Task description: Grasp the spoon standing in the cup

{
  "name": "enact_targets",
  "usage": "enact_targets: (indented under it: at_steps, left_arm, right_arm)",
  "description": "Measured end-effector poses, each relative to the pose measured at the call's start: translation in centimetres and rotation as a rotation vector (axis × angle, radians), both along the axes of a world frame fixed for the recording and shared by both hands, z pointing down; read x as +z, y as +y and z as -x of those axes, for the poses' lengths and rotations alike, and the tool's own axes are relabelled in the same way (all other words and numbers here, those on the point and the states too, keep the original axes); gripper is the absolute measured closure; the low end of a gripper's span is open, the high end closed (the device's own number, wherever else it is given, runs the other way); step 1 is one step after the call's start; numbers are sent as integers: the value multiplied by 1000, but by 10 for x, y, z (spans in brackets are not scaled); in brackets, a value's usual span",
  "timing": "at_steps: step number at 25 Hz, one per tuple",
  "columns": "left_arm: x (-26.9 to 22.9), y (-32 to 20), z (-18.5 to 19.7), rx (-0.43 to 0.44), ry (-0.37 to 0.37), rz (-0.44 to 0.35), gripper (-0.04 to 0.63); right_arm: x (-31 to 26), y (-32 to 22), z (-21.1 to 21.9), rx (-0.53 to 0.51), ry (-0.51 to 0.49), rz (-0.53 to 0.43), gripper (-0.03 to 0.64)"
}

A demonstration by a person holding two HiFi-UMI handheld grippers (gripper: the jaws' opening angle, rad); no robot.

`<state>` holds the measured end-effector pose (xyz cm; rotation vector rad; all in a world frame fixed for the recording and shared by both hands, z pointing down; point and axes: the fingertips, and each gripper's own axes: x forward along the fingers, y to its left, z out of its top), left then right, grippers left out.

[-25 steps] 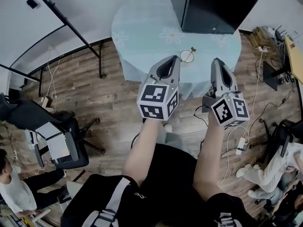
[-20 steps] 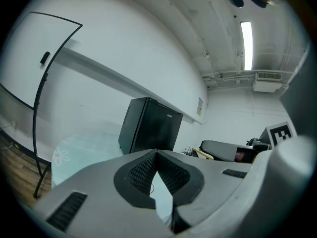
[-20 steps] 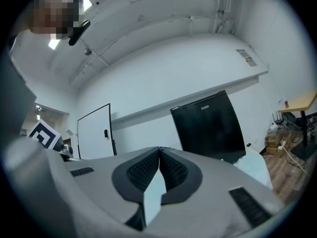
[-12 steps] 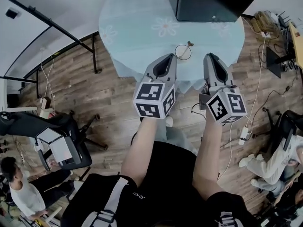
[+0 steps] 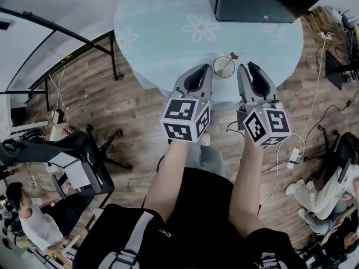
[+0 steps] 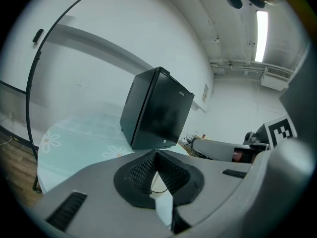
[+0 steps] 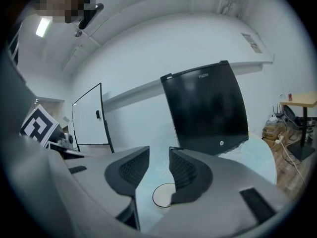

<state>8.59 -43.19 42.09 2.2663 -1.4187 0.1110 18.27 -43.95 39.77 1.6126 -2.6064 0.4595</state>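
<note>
The cup (image 5: 224,67) is seen close to the near edge of the round counter (image 5: 162,27), which is covered by a pale blue cloth printed with flowers. The spoon (image 5: 234,55) is stood in the cup, its handle leaned over the far right of the rim. A black cabinet (image 5: 255,1) is set at the far side of the counter. The left gripper (image 5: 203,70) is held just left of the cup and the right gripper (image 5: 247,69) just right of it. In the left gripper view the jaws are met at their tips, with nothing held between them. In the right gripper view the jaws are parted, having just been opening. Nothing is caught between them, and the cup's rim is seen on the counter beyond the gap.
</note>
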Motion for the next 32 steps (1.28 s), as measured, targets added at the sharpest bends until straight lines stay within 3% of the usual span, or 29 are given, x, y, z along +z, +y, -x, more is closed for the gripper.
enact_targets:
  at_steps: [4, 8, 11, 32]
  left_arm:
    - [15, -14, 2, -9, 28, 40, 595]
    - [26, -22, -4, 9, -27, 47, 595]
    - [39, -29, -9, 16, 28, 86, 595]
    - [88, -83, -13, 45, 12, 192, 595]
  right_arm:
    - [23, -15, -1, 10, -10, 51, 480]
    - [46, -24, -6, 14, -25, 99, 456]
    - [57, -35, -10, 21, -18, 117, 456]
    - [129, -80, -8, -29, -19, 262, 456]
